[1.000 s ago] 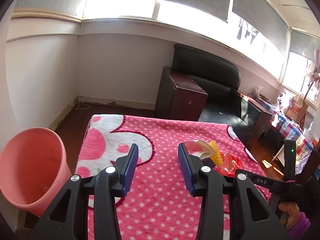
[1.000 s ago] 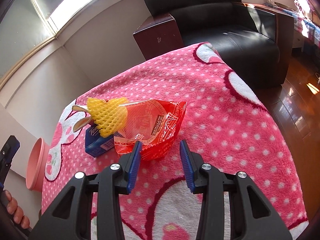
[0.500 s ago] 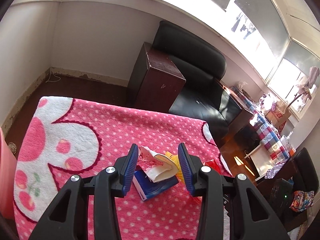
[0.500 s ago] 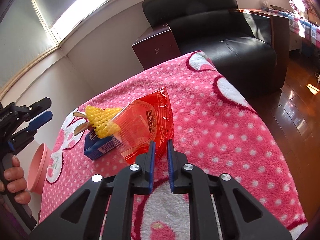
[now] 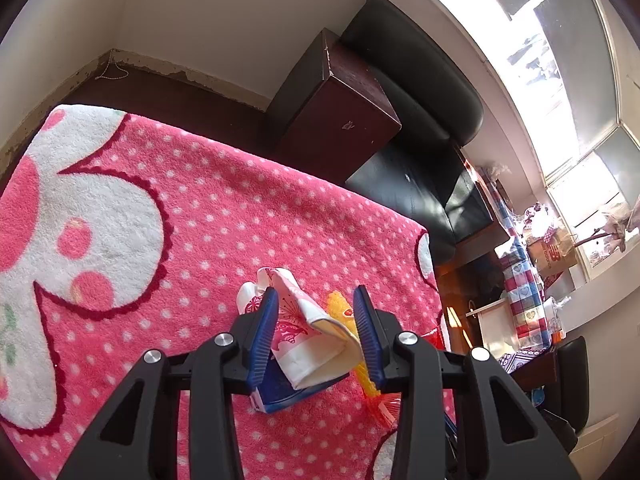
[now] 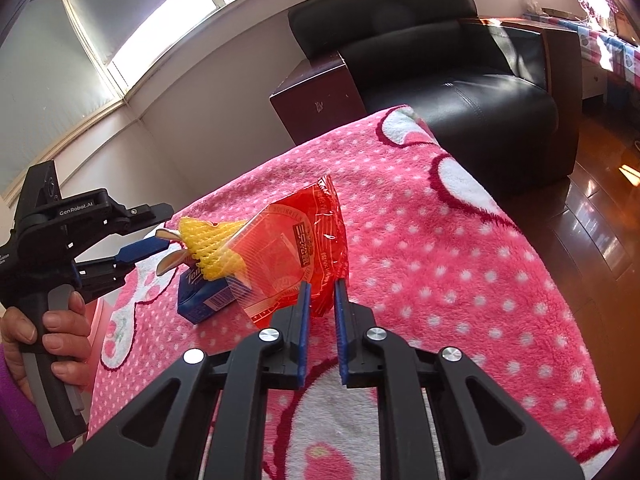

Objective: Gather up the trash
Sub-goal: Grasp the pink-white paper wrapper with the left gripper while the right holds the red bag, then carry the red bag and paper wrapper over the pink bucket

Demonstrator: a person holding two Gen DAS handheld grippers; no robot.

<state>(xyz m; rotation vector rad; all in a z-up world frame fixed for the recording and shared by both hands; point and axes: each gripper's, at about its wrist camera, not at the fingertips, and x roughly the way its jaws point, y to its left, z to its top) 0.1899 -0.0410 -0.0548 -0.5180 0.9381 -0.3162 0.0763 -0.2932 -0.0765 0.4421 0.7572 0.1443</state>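
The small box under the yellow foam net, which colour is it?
The small box is dark blue with white lettering; the right wrist view shows it best.

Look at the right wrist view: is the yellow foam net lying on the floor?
No, the yellow foam net rests on the blue box on the pink blanket.

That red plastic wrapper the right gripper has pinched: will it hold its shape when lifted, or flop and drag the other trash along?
The red wrapper looks like thin, crinkled film, so it will probably sag once lifted. It is likely very light; the right gripper holds only its near edge, so it may slip. The yellow foam net overlaps it and might shift.
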